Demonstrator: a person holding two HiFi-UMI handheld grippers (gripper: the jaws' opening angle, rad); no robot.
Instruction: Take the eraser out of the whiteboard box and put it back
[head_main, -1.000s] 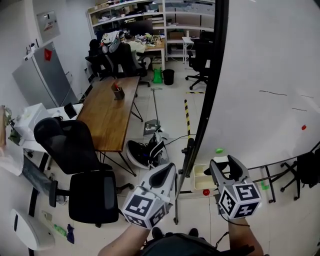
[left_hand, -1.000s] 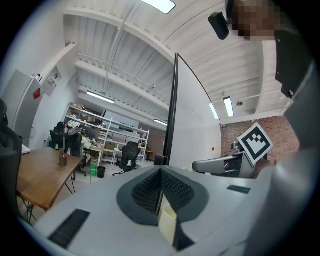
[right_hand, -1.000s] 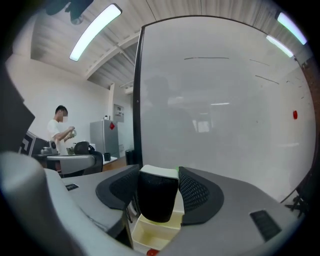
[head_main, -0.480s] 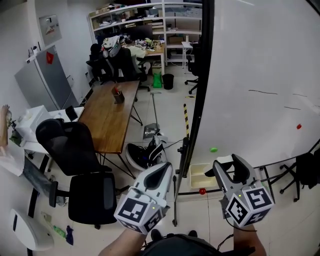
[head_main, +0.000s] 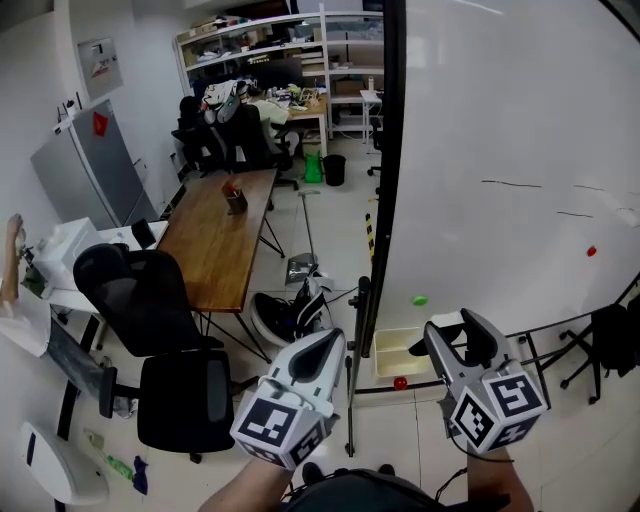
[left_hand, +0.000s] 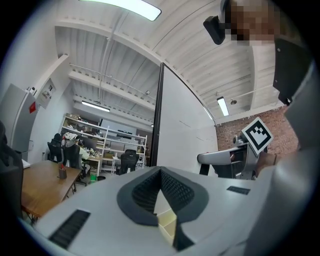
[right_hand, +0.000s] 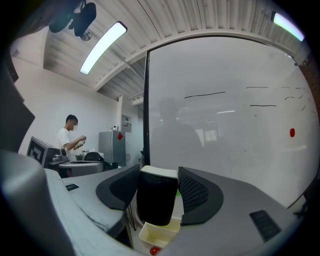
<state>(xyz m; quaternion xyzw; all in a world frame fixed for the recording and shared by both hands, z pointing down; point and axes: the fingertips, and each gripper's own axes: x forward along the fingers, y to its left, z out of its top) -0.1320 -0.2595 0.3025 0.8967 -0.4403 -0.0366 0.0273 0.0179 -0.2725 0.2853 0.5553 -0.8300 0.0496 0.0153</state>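
The eraser (right_hand: 157, 197), black with a white top, stands upright between the jaws of my right gripper (right_hand: 159, 172), which is shut on it. In the head view that gripper (head_main: 455, 340) holds the eraser (head_main: 446, 331) just right of the pale yellow box (head_main: 400, 352) fixed at the whiteboard's (head_main: 500, 150) lower edge. The box (right_hand: 159, 232) shows right below the eraser, with nothing visible inside it. My left gripper (head_main: 325, 348) hovers left of the box, its jaws shut on nothing. Through its jaws a corner of the box (left_hand: 167, 222) shows.
A red magnet (head_main: 400, 383) sits under the box, a green one (head_main: 420, 299) above it, another red one (head_main: 591, 251) far right. A wooden desk (head_main: 220, 230) and black office chairs (head_main: 140, 290) stand to the left. A person (right_hand: 67, 140) stands far off by a fridge.
The head view has swung, so the whiteboard's edge sits further left in the picture. Both grippers dropped slightly a second ago and now hold steady; the eraser stays in the right one.
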